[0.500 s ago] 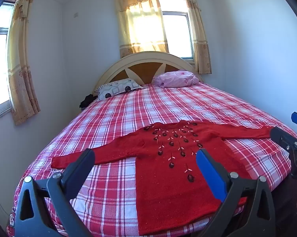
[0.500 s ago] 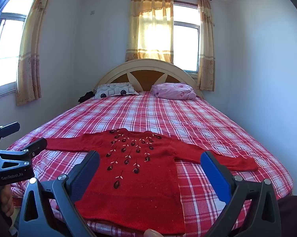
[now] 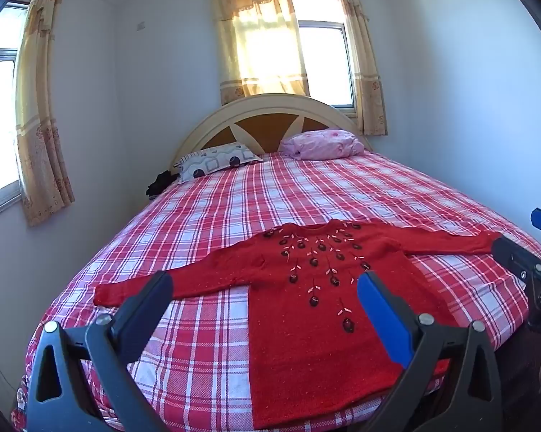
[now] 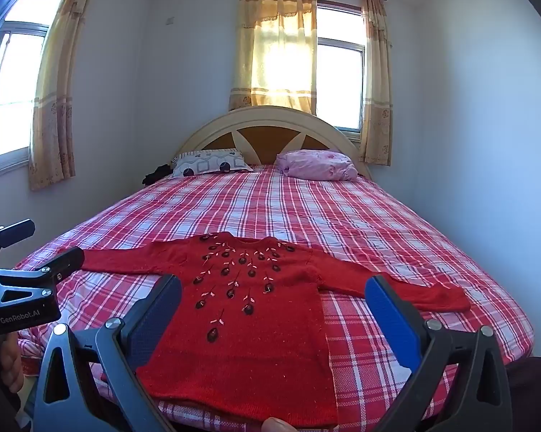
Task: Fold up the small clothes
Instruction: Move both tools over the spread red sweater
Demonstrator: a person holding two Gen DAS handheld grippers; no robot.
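Blue-padded left gripper stands wide, nothing between its fingers, hovering over the near end of the bed. Right gripper likewise wide and empty, just beside it. Red knitted sweater lies flat, front up, on the red-and-white checked sheet near the foot edge, both sleeves spread outward. Two pillows rest against the headboard.

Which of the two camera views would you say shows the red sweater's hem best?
The right wrist view. There the sweater shows its whole bottom edge between the open right gripper fingers. In the left wrist view, the sweater has its lower right corner hidden behind the left gripper, so the hem is only partly visible.
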